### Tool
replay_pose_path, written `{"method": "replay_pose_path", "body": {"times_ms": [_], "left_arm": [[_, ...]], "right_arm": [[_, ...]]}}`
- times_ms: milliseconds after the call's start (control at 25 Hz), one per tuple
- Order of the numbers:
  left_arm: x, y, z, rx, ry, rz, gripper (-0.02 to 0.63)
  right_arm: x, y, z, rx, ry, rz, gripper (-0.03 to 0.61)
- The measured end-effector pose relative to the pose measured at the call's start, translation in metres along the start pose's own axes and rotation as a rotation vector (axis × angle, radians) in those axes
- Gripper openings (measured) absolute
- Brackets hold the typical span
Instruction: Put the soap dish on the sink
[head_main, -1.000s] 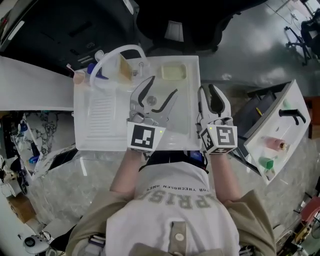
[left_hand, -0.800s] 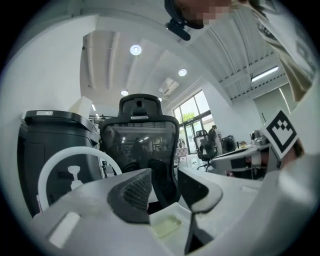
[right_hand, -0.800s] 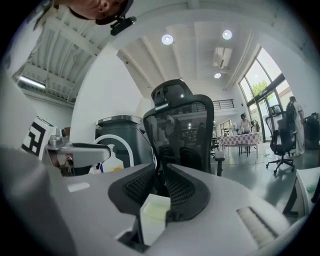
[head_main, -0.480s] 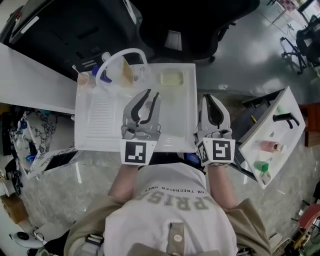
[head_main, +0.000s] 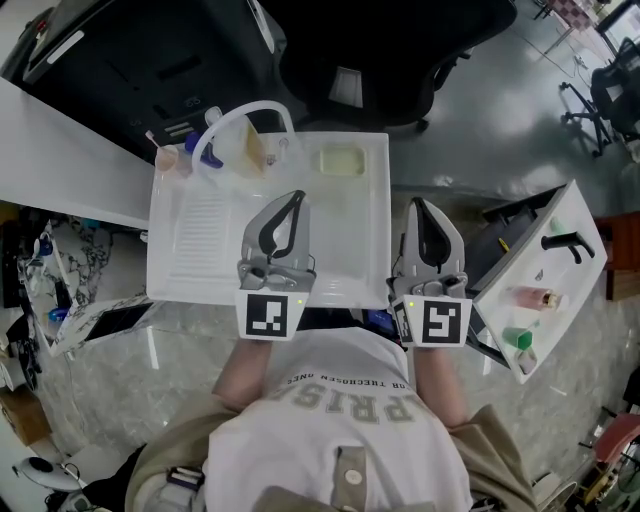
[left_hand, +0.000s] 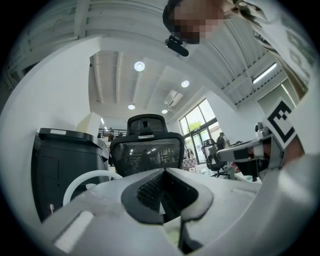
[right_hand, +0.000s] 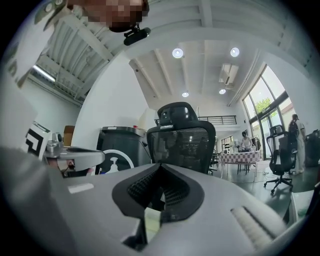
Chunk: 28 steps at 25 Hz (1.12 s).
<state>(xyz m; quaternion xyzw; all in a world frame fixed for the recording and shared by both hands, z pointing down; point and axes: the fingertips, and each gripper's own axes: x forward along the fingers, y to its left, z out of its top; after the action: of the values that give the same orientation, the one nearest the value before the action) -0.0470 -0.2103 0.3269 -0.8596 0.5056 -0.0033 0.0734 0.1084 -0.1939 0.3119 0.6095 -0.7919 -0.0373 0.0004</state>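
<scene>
Pale yellow rectangular soap dish on the white sink ledge, upper centre of head view, your left gripper and right gripper both closed on nothing, only gripper views show 1 office chair.

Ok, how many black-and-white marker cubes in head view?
2: one cube on the left gripper at the white sink's near edge, one on the right gripper beside it.

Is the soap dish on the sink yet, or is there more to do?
Done: the soap dish sits on the sink, at its far edge. In hand: nothing; the left gripper and right gripper are both shut and empty. Left: nothing that shows, it seems.
</scene>
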Motion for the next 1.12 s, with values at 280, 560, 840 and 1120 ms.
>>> {"method": "replay_pose_path", "body": {"times_ms": [280, 560, 840, 1120], "left_arm": [[-0.0003, -0.0001, 0.0041, 0.017, -0.018, 0.000, 0.006], [-0.0005, 0.0033, -0.0001, -0.018, -0.009, 0.007, 0.006], [-0.0031, 0.0022, 0.0020, -0.005, -0.012, 0.002, 0.006], [-0.0053, 0.0046, 0.0028, -0.007, -0.002, 0.006, 0.006]], "right_arm": [[-0.0029, 0.0013, 0.0003, -0.009, 0.001, 0.005, 0.005], [-0.0034, 0.0037, 0.0023, -0.007, -0.018, -0.001, 0.005], [-0.0060, 0.0034, 0.0022, -0.021, -0.025, -0.026, 0.002], [-0.0073, 0.0069, 0.0056, -0.002, -0.023, -0.002, 0.000]]}}
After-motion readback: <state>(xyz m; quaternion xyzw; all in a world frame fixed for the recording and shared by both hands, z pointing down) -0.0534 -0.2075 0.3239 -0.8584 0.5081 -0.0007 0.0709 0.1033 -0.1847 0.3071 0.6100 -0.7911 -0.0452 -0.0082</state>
